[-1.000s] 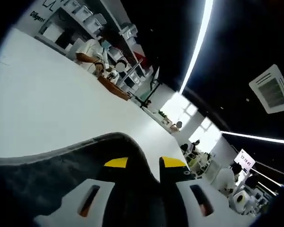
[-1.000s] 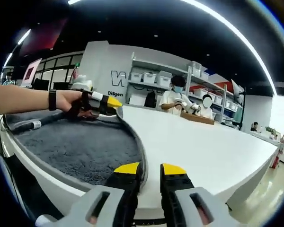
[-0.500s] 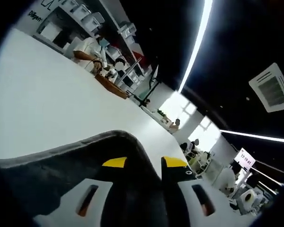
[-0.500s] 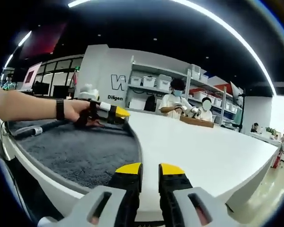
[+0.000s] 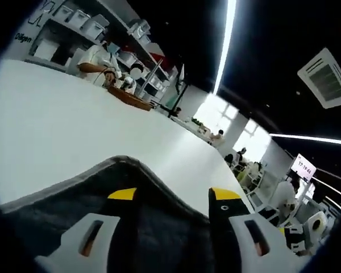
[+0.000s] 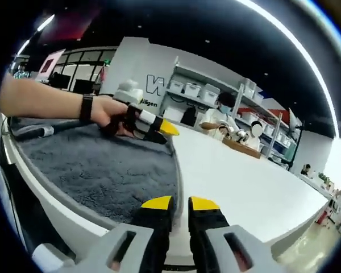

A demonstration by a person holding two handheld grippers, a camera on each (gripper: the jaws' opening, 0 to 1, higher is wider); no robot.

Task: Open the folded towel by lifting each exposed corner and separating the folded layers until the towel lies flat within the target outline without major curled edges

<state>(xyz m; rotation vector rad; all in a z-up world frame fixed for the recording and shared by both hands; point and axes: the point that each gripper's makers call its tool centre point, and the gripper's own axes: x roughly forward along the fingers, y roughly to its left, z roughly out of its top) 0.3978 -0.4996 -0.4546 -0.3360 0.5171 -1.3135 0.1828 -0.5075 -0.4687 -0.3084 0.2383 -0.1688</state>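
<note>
A dark grey towel [image 6: 96, 170] lies spread over the white table [image 6: 233, 176], its hemmed edge curving along the right. My right gripper [image 6: 180, 202] is shut on that edge at the near corner; the hem runs down into the narrow gap between the yellow tips. At the far corner a person's hand [image 6: 105, 111] holds my left gripper [image 6: 159, 129] against the towel's edge. In the left gripper view the left gripper [image 5: 173, 194] is open, its jaws wide apart, and the towel [image 5: 102, 176] rises in a hump between and in front of them.
The white table [image 5: 74, 114] stretches away beyond the towel. At its far side people [image 6: 224, 122] work at a wooden tray before shelves of white bins [image 6: 187, 91]. The table's near edge [image 6: 62, 205] drops off at the lower left.
My left gripper's jaws have spread apart and no longer pinch the towel's corner. My right gripper stays shut on the near edge. Both views have shifted a little.
</note>
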